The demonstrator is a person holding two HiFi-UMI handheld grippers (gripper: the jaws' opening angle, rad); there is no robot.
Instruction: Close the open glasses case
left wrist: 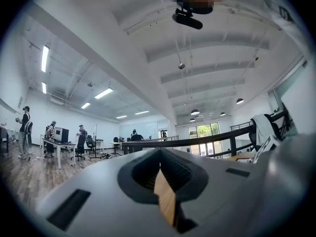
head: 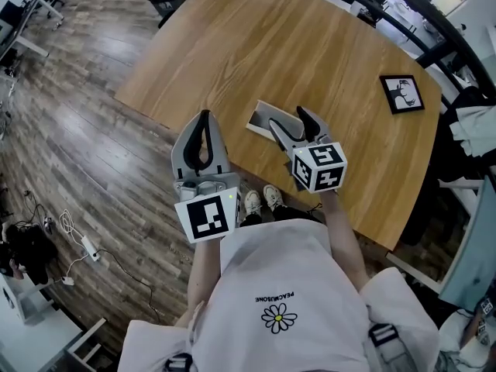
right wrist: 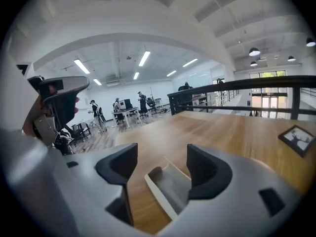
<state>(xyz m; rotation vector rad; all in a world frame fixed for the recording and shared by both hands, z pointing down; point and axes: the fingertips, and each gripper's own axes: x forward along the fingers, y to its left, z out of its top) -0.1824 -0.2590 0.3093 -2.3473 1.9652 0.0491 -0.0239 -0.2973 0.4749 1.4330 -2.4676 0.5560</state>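
The open glasses case [head: 260, 119], a pale shallow box, lies near the front edge of the wooden table [head: 256, 45]. My right gripper [head: 287, 118] hangs just over the case with its jaws wide apart. In the right gripper view the case [right wrist: 170, 187] shows low between the two dark fingertips, and neither pad touches it. My left gripper [head: 204, 116] is held left of the case, beyond the table's edge and over the floor, with its tips together and nothing in them. In the left gripper view that gripper [left wrist: 160, 154] points level out into the room.
A small black picture frame [head: 401, 94] lies at the table's far right, also in the right gripper view [right wrist: 297, 138]. A dark railing [right wrist: 222, 90] runs behind the table. The person's shoes [head: 262, 200] stand at the table's front edge.
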